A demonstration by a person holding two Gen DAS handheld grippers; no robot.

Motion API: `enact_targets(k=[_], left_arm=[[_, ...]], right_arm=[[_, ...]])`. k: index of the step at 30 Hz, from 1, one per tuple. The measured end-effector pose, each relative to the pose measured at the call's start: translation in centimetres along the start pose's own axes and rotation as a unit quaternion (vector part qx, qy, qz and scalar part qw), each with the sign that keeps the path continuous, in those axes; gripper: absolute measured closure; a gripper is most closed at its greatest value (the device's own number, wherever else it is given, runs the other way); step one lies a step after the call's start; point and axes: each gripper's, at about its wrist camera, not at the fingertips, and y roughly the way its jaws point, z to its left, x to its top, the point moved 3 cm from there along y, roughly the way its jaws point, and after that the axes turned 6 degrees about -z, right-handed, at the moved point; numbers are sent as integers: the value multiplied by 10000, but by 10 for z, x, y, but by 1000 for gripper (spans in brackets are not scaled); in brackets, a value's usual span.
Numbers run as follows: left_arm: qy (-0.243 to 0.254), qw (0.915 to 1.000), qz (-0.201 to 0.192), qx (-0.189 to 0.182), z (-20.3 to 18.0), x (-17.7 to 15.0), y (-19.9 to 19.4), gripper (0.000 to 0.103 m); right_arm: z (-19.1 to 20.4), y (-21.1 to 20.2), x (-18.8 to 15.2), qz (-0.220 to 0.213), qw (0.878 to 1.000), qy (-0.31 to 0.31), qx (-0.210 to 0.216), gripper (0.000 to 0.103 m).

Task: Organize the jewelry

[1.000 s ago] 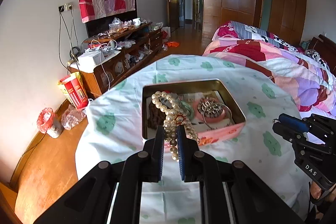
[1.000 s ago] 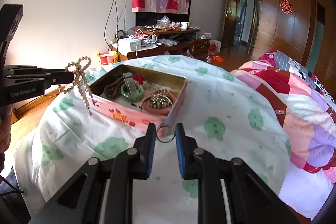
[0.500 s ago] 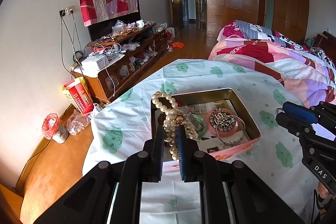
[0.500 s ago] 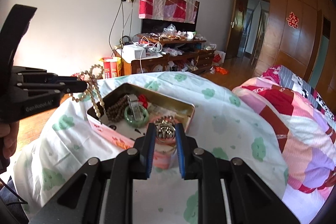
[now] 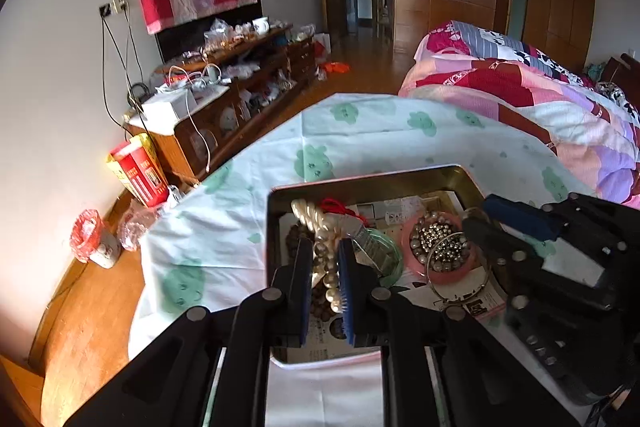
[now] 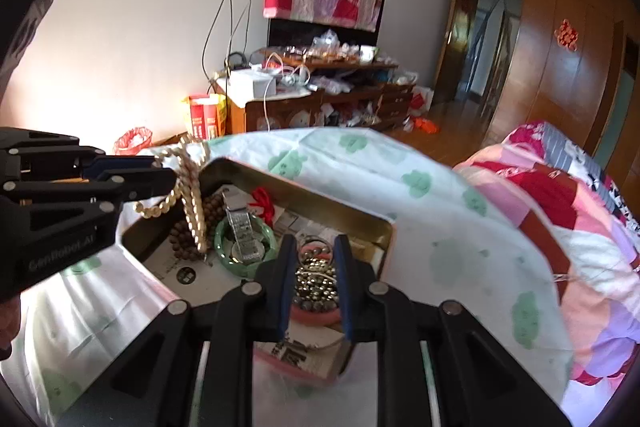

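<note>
Green-print bedsheet bears tin; left gripper dangles pearls inside.

tin is gold inside with pink outer walls. cloth under it is white with pale green blobs. pearl strand is cream, the bangle jade green, the dish pink and full of silvery beads. dark brown bead string, red tassel. quilt is a pink, red and lilac patchwork. black grippers have blue pads.
</note>
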Motion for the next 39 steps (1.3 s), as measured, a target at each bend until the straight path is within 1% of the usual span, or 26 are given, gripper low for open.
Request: enact_targets(k=[1,2,3,4,5,6,7,9,14,17,21,25,39], left_arm=[[24,10000,-10,76,0,0,2,88],[48,9999,-5,159,0,-1,3,77],[68,9997,21,252,1,-2,4,66],[70,9994,-10,350,2,-3,4,44],[42,9989,-147,445,5,-5,-1,32],[17,9985,-248,495,7,-6,-4,30],[-6,9983,-281,501,9,-7,-7,28],[-38,9985,-223,495,12,-9,-10,28],[-256,9982,-265,469,21,-20,-25,28],[-369,9980,-309,416,22,-26,-32,28],[-432,9976,-344,409,23,-32,-40,28],[-511,9972,-372,392,27,-31,-45,28],[-582,9966,-356,463,33,-34,-48,28]], right_arm=[[1,6,-2,29,10000,-19,-14,82],[1,10,-4,48,9999,-45,-78,80],[0,12,-6,89,9999,-42,-105,74],[-1,14,-9,140,9999,11,-66,69],[-2,13,-10,135,9999,38,-56,67],[-2,12,-11,130,9999,36,-87,60],[-3,9,-13,141,9998,33,-143,52],[-6,4,-16,127,9997,81,-198,49],[-16,-14,-26,137,9989,336,-308,49],[-19,-26,-29,76,9983,478,-340,46],[-21,-38,-29,-36,9978,554,-364,46],[-22,-48,-25,-162,9971,627,-393,43],[-21,-53,-23,-225,9970,620,-414,41]])
